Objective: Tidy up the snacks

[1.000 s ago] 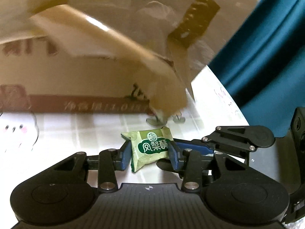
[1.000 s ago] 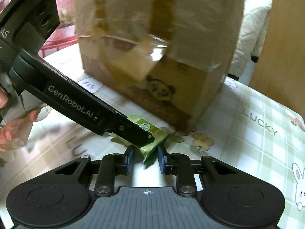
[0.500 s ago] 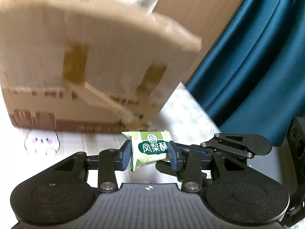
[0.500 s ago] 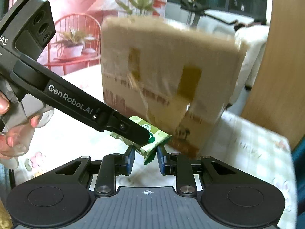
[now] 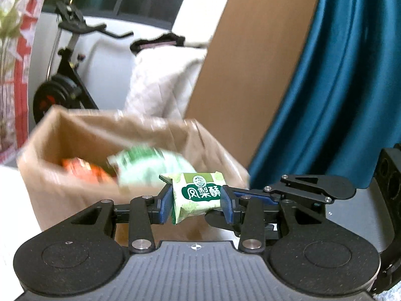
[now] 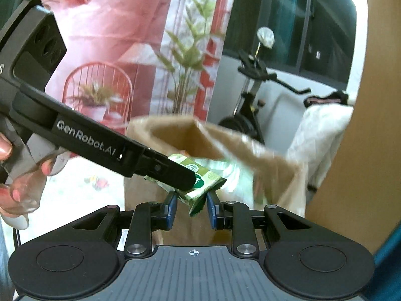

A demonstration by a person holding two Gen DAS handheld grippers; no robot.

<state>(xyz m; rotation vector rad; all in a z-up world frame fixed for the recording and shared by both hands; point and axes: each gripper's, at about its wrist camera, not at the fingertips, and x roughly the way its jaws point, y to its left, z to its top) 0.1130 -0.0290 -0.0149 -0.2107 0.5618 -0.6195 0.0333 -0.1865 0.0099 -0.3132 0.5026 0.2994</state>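
A small green snack packet (image 5: 198, 195) with white lettering sits between the blue pads of my left gripper (image 5: 196, 202), which is shut on it. In the right wrist view the same packet (image 6: 203, 188) also hangs between the pads of my right gripper (image 6: 191, 209); the left pad does not visibly touch it. Both grippers hold it at rim height in front of an open cardboard box (image 5: 62, 183), (image 6: 250, 150). Inside the box lie a large green bag (image 5: 147, 165) and an orange packet (image 5: 82, 170), both blurred.
An exercise bike (image 5: 65, 70) and a white quilted cover (image 5: 160, 82) stand behind the box. A brown panel (image 5: 245, 50) and a teal curtain (image 5: 338, 75) are at the right. A pink patterned curtain (image 6: 112, 37) hangs at the left.
Both grippers have risen together with the packet, from the table beside the box to the level of its open top. The box's inside has come into view.
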